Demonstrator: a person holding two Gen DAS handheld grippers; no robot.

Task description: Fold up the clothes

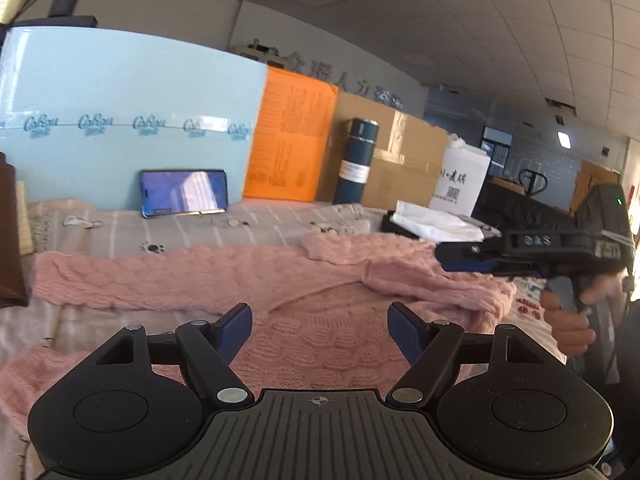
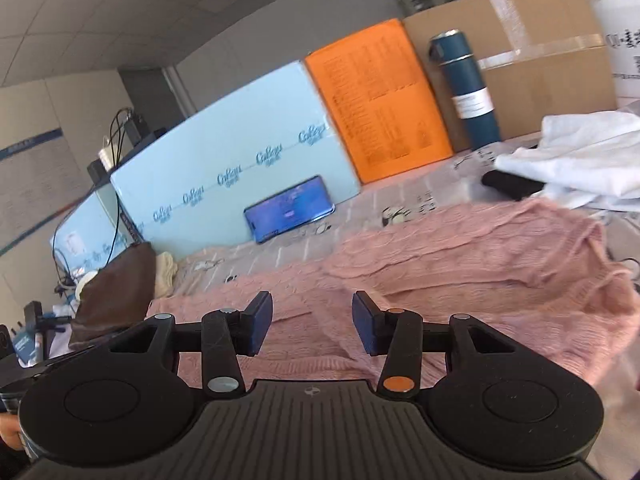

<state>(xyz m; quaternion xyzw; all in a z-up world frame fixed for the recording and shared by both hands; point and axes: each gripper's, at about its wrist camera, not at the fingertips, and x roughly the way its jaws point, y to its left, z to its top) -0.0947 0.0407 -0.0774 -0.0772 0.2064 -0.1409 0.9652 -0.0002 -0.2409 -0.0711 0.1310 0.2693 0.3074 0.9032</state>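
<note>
- A pink sweater (image 1: pixel 224 280) lies spread across the middle of the left wrist view, on a striped cloth with paw prints (image 1: pixel 192 228); one sleeve (image 1: pixel 436 284) is folded over toward the right of the frame.
- The left gripper (image 1: pixel 320 330) sits at the bottom centre, its jaws spread wide and holding nothing, above the knit.
- The right gripper (image 2: pixel 312 324) in its own view is likewise spread with nothing between the jaws, over the sweater (image 2: pixel 460 264). It also shows at the right edge of the left view (image 1: pixel 460 258), held in a hand (image 1: pixel 572 320).
- At the back stand a pale blue board (image 1: pixel 120 120), a phone (image 1: pixel 184 193) leaning on it, an orange sheet (image 1: pixel 288 140), a dark blue flask (image 1: pixel 356 160) and a cardboard box (image 1: pixel 404 160).
- White cloth (image 2: pixel 576 156) lies at the upper right of the right wrist view, beyond the sweater.
</note>
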